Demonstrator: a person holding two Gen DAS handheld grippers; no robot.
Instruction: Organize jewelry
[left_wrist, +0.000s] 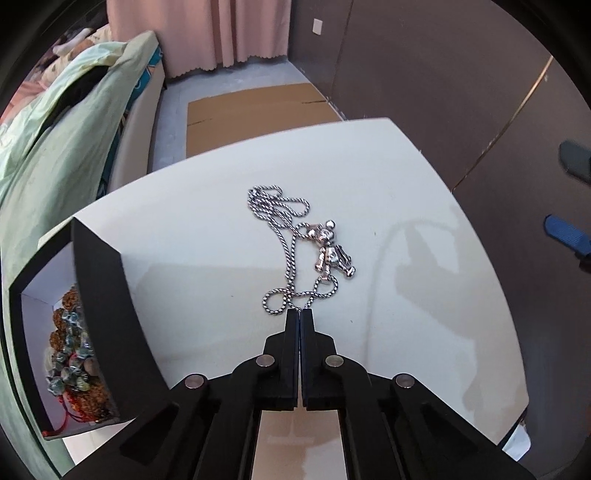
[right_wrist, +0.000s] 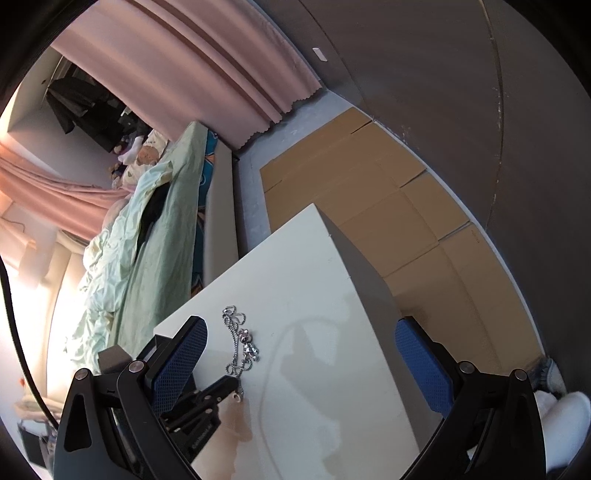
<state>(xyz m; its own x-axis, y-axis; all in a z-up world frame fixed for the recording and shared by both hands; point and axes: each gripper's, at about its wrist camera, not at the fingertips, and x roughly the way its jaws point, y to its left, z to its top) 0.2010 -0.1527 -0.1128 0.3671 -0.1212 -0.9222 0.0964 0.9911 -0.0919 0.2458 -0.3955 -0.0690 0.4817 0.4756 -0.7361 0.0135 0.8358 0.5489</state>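
Your left gripper (left_wrist: 299, 313) is closed, its black fingers pressed together at the tips. They meet right at the near loop of the necklace (left_wrist: 291, 251), and the chain runs under the tips; from these views you cannot be sure the chain is pinched rather than just touched. The rest of the necklace lies ahead of the fingers on the white table (left_wrist: 424, 295), its silver figure pendant (left_wrist: 332, 254) a little beyond and to the right of the tips. The black box (left_wrist: 107, 295) sits at the table's left edge, well to the left of the fingers, with beaded bracelets (left_wrist: 70, 354) inside. Your right gripper (right_wrist: 301, 369) hangs above the table with its blue pads wide apart and nothing between them.
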